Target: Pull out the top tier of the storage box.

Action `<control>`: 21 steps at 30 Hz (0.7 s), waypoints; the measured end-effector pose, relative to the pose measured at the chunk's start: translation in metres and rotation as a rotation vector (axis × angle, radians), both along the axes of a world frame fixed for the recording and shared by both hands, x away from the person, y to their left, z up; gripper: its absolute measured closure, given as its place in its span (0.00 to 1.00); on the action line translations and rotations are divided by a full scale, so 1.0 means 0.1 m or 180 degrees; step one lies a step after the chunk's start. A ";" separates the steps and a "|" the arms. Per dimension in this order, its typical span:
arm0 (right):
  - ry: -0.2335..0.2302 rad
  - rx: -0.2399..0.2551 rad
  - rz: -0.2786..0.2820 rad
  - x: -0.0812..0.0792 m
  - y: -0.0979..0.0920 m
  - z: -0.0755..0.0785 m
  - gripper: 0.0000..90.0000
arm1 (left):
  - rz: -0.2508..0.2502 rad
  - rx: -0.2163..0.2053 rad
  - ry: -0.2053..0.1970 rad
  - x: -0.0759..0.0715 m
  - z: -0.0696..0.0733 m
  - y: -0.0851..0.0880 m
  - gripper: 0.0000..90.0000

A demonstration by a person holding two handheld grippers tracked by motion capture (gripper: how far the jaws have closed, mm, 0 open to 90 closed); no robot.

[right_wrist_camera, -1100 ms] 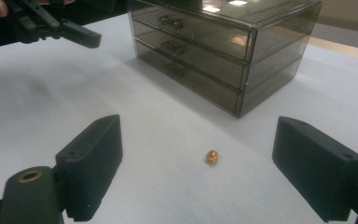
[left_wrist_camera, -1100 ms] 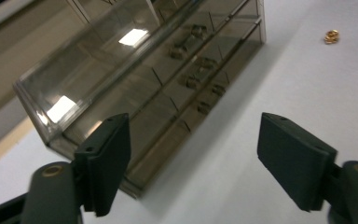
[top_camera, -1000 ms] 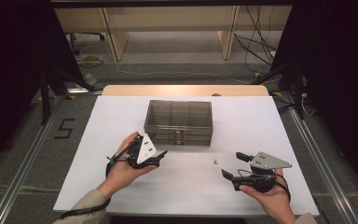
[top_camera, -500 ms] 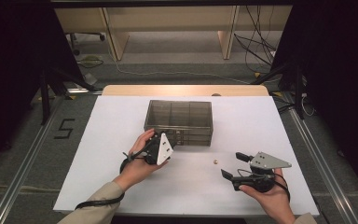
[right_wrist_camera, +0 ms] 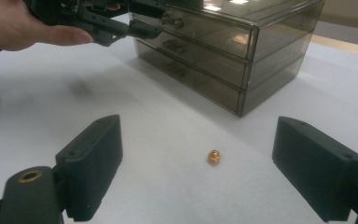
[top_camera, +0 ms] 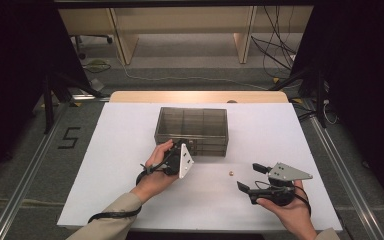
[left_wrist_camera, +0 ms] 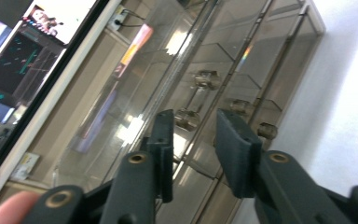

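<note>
The white surface (top_camera: pixel 110 165) spans the middle of the high view. At its centre stands a smoky clear drawer box (top_camera: pixel 192 131) with three drawers. The left claw (top_camera: pixel 182 146), lower left of the box, sits at the box's front; its jaws have just been closing, and in the left gripper view a drawer knob (left_wrist_camera: pixel 186 119) lies between them, the pads not yet pressing it. The right claw (top_camera: pixel 248 177), lower right, stands wide open and empty. A small brass nut (top_camera: pixel 231 173) lies between the claws.
</note>
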State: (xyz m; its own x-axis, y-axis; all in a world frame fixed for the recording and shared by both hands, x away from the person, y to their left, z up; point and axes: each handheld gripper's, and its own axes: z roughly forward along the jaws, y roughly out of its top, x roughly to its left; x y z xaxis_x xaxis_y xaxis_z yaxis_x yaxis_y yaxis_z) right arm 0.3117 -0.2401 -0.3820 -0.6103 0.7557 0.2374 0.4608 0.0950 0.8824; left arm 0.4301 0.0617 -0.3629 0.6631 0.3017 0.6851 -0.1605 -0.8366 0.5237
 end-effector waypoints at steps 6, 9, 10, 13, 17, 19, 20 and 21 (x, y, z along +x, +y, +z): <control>-0.0006 0.0006 -0.0003 0.00 0.00 0.00 0.19 | 0.0079 0.0140 -0.0164 -0.02 -0.02 -0.05 0.81; -0.0002 0.0005 0.0001 0.00 0.00 0.00 0.19 | 0.0065 0.0196 -0.0250 -0.04 -0.05 -0.08 0.81; -0.0002 0.0003 0.0001 0.00 0.00 0.00 0.19 | 0.0050 0.0230 -0.0265 -0.04 -0.05 -0.08 0.81; -0.0007 0.0007 -0.0002 0.00 0.00 0.00 0.19 | 0.0041 0.0303 -0.0360 -0.06 -0.07 -0.10 0.83; -0.0005 0.0009 -0.0005 0.00 0.00 0.00 0.19 | 0.0041 0.0367 -0.0433 -0.07 -0.08 -0.12 0.84; -0.0007 0.0009 -0.0003 0.00 0.00 0.00 0.19 | 0.0050 0.0353 -0.0449 -0.07 -0.09 -0.12 0.85; -0.0008 0.0009 -0.0003 0.00 0.00 0.00 0.19 | 0.0056 0.0361 -0.0459 -0.07 -0.09 -0.13 0.85; -0.0004 0.0009 -0.0005 0.00 0.00 0.00 0.19 | 0.0054 0.0389 -0.0469 -0.08 -0.09 -0.13 0.85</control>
State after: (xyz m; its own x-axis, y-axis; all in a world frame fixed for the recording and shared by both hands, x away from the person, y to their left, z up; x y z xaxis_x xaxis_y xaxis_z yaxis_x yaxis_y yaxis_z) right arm 0.3118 -0.2400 -0.3819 -0.6093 0.7561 0.2389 0.4599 0.0915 0.8832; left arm 0.4226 0.0490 -0.3720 0.5485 0.2206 0.8065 -0.2133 -0.8957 0.3901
